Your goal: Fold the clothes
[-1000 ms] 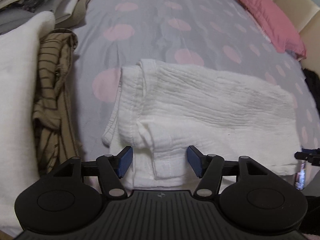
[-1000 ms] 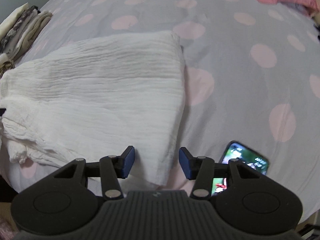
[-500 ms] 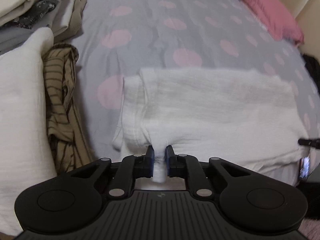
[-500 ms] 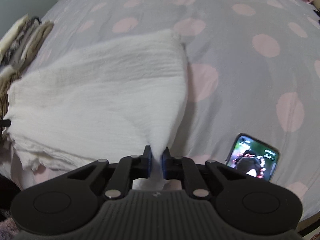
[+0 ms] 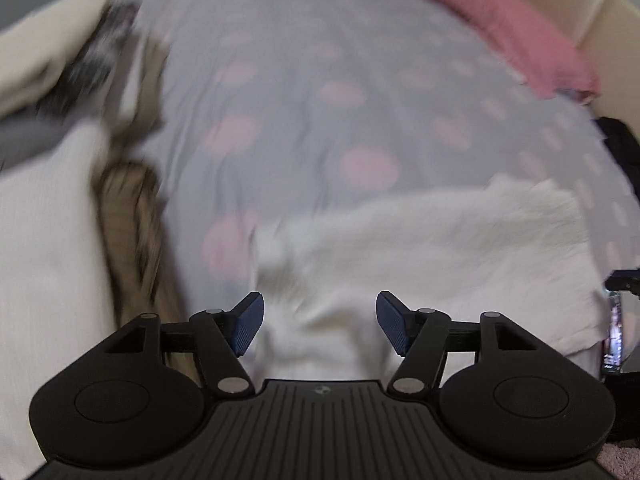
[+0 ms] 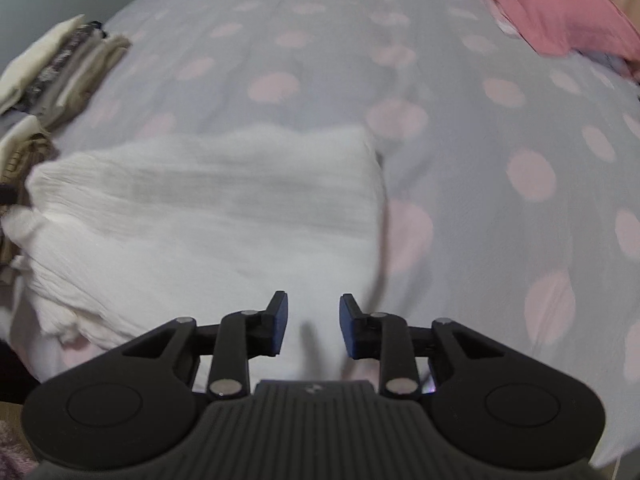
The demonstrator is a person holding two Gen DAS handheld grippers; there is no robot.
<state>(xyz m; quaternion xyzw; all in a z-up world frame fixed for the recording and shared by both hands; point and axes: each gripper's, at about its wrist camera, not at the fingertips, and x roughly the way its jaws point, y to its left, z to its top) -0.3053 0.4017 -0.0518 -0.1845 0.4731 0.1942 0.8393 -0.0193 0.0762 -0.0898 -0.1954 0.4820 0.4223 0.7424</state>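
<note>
A white crinkled garment (image 5: 420,248) lies folded on the grey bedspread with pink dots (image 5: 320,80); it also shows in the right wrist view (image 6: 208,208). My left gripper (image 5: 319,326) is open above the garment's near left end, holding nothing. My right gripper (image 6: 308,326) is open above the garment's near right corner, holding nothing. The left wrist view is blurred by motion.
A stack of folded clothes (image 6: 52,72) and a brown striped garment (image 5: 128,232) lie at the left beside a white blanket (image 5: 44,240). A pink pillow (image 5: 516,36) lies far right. A phone (image 5: 612,340) sits at the bed's near right edge.
Both grippers shut on the garment's near edge half a second ago and have now opened and let it go. The garment's near edge now lies farther up the bed.
</note>
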